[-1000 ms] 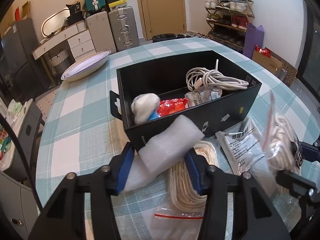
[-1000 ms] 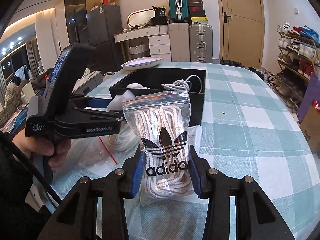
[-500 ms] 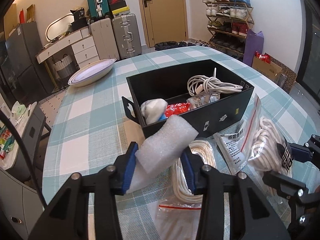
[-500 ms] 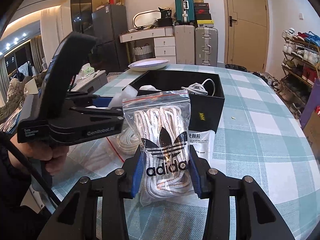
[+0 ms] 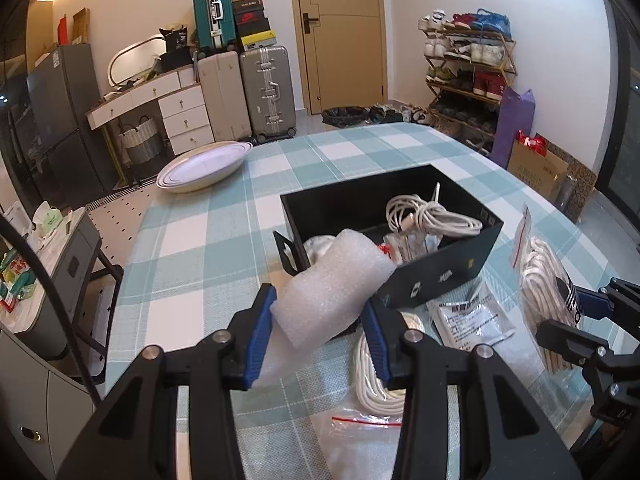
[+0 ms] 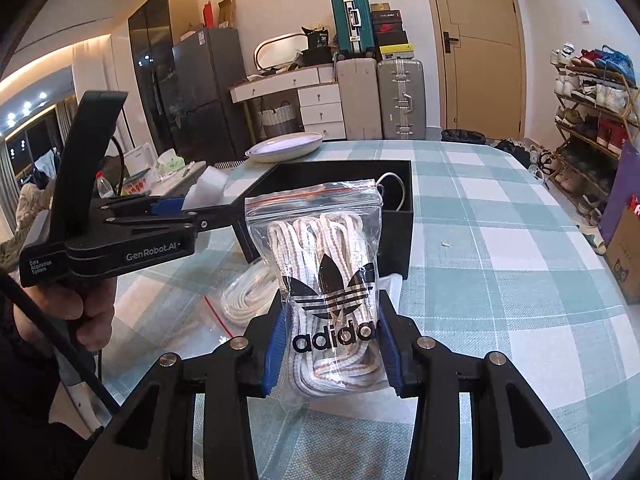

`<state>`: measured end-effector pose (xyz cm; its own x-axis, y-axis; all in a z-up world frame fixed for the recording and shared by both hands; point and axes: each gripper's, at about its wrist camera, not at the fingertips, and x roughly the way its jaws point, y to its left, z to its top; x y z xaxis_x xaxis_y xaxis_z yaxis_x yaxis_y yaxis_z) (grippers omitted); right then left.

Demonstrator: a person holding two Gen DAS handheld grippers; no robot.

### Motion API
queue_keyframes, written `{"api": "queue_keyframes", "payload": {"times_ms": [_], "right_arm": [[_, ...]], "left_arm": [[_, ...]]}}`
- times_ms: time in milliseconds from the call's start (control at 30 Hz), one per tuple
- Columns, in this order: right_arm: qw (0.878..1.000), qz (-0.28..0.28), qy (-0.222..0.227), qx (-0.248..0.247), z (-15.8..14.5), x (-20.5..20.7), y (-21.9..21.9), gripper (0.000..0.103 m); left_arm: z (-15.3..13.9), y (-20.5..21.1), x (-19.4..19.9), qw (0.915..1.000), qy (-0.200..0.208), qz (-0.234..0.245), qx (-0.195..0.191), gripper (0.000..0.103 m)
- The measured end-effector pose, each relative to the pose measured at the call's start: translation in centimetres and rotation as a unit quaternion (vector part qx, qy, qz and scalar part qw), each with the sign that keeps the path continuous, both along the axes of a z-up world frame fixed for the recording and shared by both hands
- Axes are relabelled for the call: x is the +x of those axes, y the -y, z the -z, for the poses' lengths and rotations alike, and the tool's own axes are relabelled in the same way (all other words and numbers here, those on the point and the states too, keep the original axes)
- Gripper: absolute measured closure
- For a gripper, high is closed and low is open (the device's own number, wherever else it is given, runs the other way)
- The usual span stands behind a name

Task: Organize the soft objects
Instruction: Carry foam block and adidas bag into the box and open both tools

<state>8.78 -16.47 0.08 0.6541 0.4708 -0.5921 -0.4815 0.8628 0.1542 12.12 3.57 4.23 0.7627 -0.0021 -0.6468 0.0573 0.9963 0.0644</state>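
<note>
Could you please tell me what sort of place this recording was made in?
Most likely a lived-in home, near its entrance: a wooden shoe rack full of trainers, hard-shell suitcases beside a door, and a round table with a teal checked cloth.

Both wrist views sat close over the table (image 5: pixel 208 236), angled down, facing 12 o'clock; each caught the black box (image 5: pixel 440 276) (image 6: pixel 400 236) and door (image 5: pixel 340 36) (image 6: pixel 480 40).

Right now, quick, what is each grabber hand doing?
Left gripper: fingers shut on the white foam sheet.
Right gripper: fingers shut on the bag of laces.
</note>
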Motion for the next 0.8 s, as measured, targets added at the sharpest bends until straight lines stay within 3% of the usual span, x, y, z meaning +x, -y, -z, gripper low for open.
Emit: {"api": "queue_keyframes", "payload": {"times_ms": [400, 800], "right_arm": [[0.999, -0.016, 0.02, 0.02, -3.7, 3.4, 1.4, 0.062], [0.999, -0.021, 0.018, 0.022, -4.6, 8.7, -1.3, 0.062]], "left_arm": [[-2.5, 0.2, 1.0, 0.9997, 0.012, -0.009, -0.021, 0.061], [-3.2, 1.2, 4.7, 0.9984, 0.016, -0.008, -0.053, 0.061]]}}
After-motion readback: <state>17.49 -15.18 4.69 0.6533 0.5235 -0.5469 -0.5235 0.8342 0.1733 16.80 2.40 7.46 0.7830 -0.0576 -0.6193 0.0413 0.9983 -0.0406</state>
